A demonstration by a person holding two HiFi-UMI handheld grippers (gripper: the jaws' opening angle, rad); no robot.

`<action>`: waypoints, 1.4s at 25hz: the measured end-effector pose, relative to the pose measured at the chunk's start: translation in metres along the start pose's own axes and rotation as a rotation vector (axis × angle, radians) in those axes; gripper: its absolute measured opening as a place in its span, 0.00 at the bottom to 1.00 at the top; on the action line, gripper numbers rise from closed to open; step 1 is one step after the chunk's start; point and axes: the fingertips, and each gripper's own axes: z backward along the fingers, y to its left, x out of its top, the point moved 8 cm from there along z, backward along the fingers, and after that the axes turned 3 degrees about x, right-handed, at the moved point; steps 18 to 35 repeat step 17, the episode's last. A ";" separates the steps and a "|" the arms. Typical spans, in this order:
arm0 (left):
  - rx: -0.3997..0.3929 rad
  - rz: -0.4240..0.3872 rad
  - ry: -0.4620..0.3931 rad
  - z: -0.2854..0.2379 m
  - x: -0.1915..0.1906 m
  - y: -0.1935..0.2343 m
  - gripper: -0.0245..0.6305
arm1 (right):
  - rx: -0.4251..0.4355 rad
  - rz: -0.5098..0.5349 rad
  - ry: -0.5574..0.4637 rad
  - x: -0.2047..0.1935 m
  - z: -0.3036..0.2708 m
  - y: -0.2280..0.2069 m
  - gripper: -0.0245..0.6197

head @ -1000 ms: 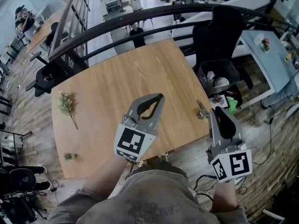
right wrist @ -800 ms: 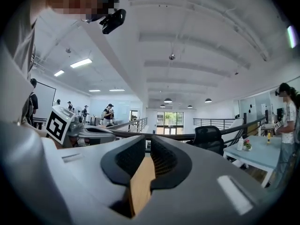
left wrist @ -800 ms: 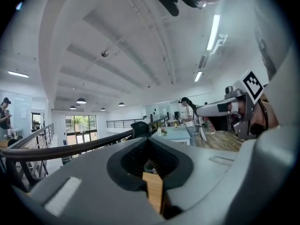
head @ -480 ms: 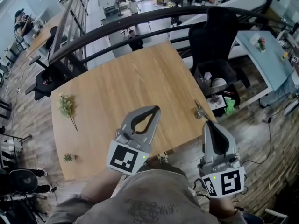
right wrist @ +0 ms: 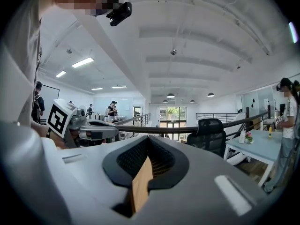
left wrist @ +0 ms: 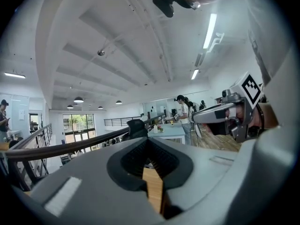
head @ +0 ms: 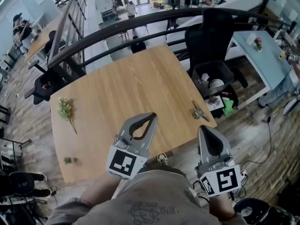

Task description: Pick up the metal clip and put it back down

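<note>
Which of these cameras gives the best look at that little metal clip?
The head view: the metal clip lies in plain sight near the wooden table's right edge. Both gripper views look out over the room and show no clip.

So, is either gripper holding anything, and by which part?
Nothing is held. Left gripper and right gripper are shut, empty; the metal clip lies on the table.

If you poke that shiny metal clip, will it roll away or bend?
The metal clip looks small and shiny, so probably stiff and light. On the smooth table it would likely slide, not roll. Near the edge, a push might drop it.
</note>
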 end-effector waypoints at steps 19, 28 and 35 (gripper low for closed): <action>0.010 -0.006 -0.017 0.005 0.008 -0.002 0.04 | 0.029 0.013 0.003 0.000 -0.002 0.005 0.05; 0.010 -0.006 -0.017 0.005 0.008 -0.002 0.04 | 0.029 0.013 0.003 0.000 -0.002 0.005 0.05; 0.010 -0.006 -0.017 0.005 0.008 -0.002 0.04 | 0.029 0.013 0.003 0.000 -0.002 0.005 0.05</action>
